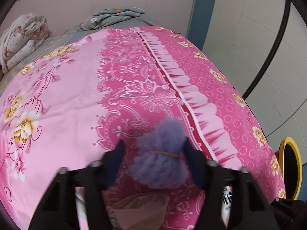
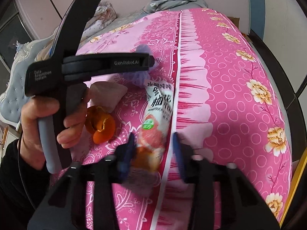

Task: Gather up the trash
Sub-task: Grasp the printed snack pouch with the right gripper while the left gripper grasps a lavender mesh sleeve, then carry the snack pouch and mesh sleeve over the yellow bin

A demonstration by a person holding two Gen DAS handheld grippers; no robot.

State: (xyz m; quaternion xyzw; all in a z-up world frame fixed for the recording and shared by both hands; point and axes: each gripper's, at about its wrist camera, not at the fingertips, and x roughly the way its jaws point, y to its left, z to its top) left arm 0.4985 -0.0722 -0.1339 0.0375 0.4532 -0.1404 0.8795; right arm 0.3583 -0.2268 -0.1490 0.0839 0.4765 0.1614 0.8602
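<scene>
A purple yarn bundle (image 1: 161, 153) tied with a thin band lies on the pink floral bedspread (image 1: 76, 88). My left gripper (image 1: 154, 149) is open with its fingers on either side of the bundle. It also shows in the right wrist view (image 2: 142, 61), with the yarn (image 2: 137, 76) at its tip. My right gripper (image 2: 153, 141) is open around the lower end of a white and pink snack wrapper (image 2: 156, 115). An orange peel (image 2: 99, 126) and a pale crumpled paper (image 2: 108, 94) lie left of the wrapper. A brownish crumpled piece (image 1: 138, 209) lies under my left gripper.
A yellow-rimmed bin (image 1: 291, 164) stands off the bed's right side. Folded quilts (image 1: 23, 38) and a grey blanket (image 1: 115, 17) lie at the bed's far end. A padded headboard (image 2: 17, 88) is at the left. A white wall (image 1: 259, 38) is on the right.
</scene>
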